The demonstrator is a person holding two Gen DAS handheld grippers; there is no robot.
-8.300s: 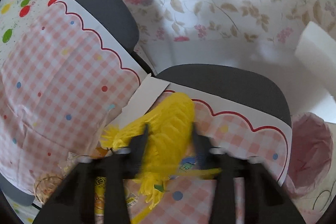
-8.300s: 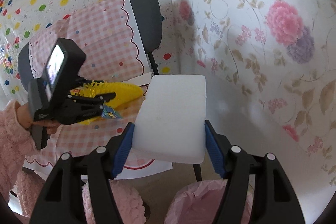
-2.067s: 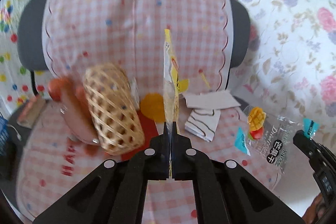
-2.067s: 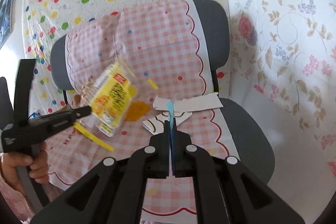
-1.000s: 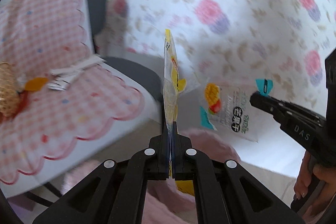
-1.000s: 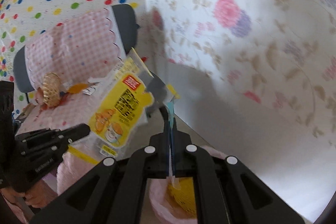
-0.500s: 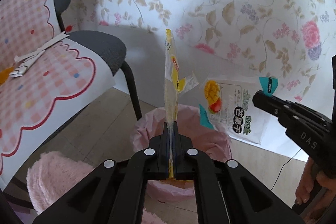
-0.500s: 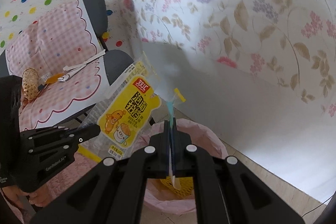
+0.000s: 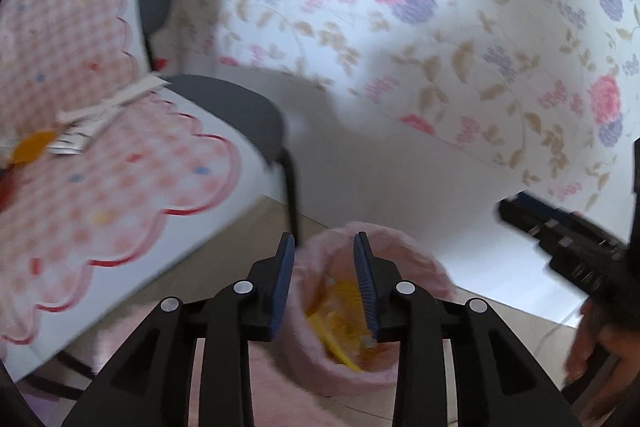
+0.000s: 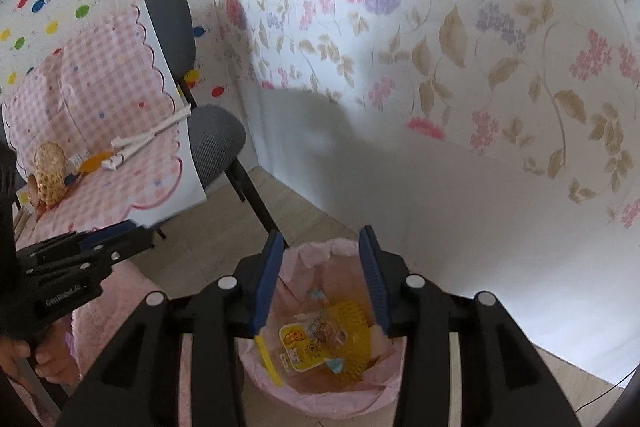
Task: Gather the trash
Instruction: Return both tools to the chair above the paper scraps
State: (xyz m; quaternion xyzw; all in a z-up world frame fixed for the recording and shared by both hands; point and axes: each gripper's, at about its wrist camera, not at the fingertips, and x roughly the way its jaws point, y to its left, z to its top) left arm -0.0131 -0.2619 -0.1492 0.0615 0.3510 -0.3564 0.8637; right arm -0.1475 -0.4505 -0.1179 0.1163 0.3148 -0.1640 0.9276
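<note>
A bin lined with a pink bag (image 10: 320, 393) stands on the floor by the flowered wall. Inside lie a yellow snack wrapper (image 10: 298, 347), a clear wrapper and yellow mesh (image 10: 354, 323). My right gripper (image 10: 323, 267) is open and empty, right above the bin. My left gripper (image 9: 325, 269) is open and empty, also above the bin (image 9: 432, 275); it shows from the side in the right wrist view (image 10: 120, 239). White paper scraps (image 10: 148, 141) and an orange piece (image 10: 92, 163) lie on the chair's pink checked cover.
A grey chair (image 10: 216, 139) with the pink checked cover (image 10: 120, 183) stands left of the bin. On it lie a woven basket (image 10: 50, 171) and other small things. A pink fluffy rug (image 10: 120, 327) lies on the floor by the bin.
Both grippers have opened. The yellow wrapper left my left gripper and the clear wrapper left my right gripper; both now lie in the bin.
</note>
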